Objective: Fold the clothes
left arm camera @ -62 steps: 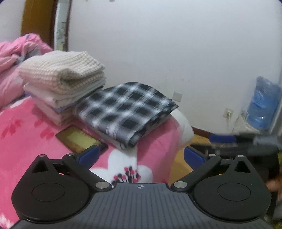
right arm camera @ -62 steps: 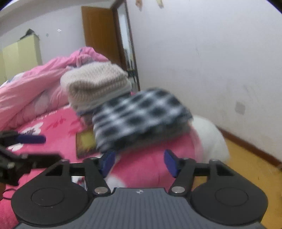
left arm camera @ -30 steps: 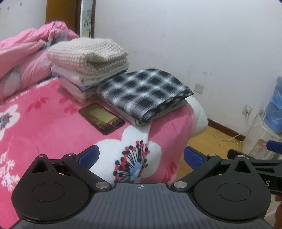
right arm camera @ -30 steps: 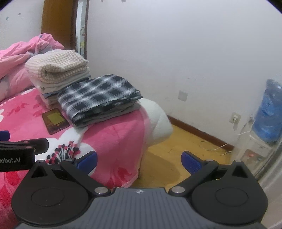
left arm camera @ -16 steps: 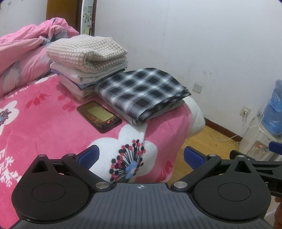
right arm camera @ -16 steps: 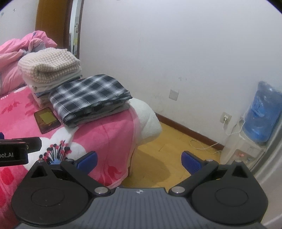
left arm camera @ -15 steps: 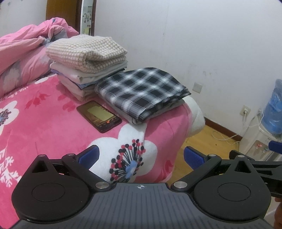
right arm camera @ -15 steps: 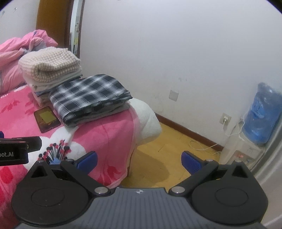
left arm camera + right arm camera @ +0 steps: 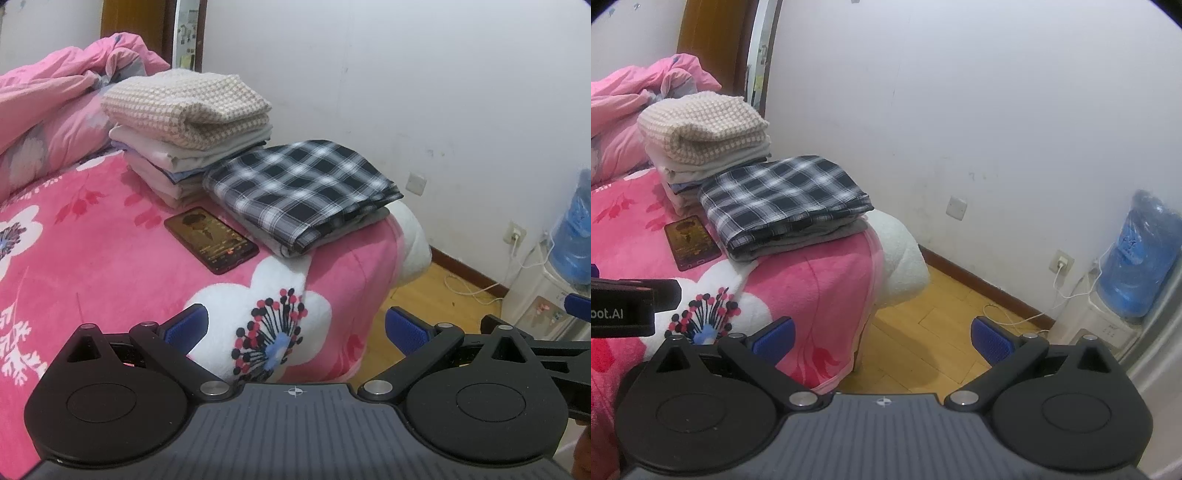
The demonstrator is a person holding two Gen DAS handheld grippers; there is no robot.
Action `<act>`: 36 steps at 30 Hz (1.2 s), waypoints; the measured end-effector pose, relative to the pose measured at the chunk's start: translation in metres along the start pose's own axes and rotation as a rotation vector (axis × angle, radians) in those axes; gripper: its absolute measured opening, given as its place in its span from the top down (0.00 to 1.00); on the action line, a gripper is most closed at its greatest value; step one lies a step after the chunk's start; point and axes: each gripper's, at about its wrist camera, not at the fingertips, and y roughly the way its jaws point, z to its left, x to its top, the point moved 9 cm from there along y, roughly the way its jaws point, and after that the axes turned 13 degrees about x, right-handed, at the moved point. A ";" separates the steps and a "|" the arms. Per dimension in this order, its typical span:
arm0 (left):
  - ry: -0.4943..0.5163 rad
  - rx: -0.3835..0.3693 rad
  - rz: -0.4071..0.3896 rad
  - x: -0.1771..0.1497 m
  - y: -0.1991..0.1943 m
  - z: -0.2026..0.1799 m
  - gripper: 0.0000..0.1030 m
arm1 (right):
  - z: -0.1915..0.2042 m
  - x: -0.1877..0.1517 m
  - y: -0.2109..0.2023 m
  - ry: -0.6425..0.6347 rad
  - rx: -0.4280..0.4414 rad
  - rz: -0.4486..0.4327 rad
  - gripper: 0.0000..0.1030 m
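Both jaws spread, empty, plaid shirt (image 9: 301, 188) folded, well beyond them

"oot.AI" on left hand-held gripper (image 9: 622, 314)

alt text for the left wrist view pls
The open left gripper faces a pink floral bed holding a folded plaid shirt, a taller stack of folded clothes beside it, and a phone in front.
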 end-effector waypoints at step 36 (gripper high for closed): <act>-0.004 -0.005 -0.004 -0.001 -0.003 0.000 0.00 | 0.000 -0.001 -0.003 0.011 0.007 0.001 0.00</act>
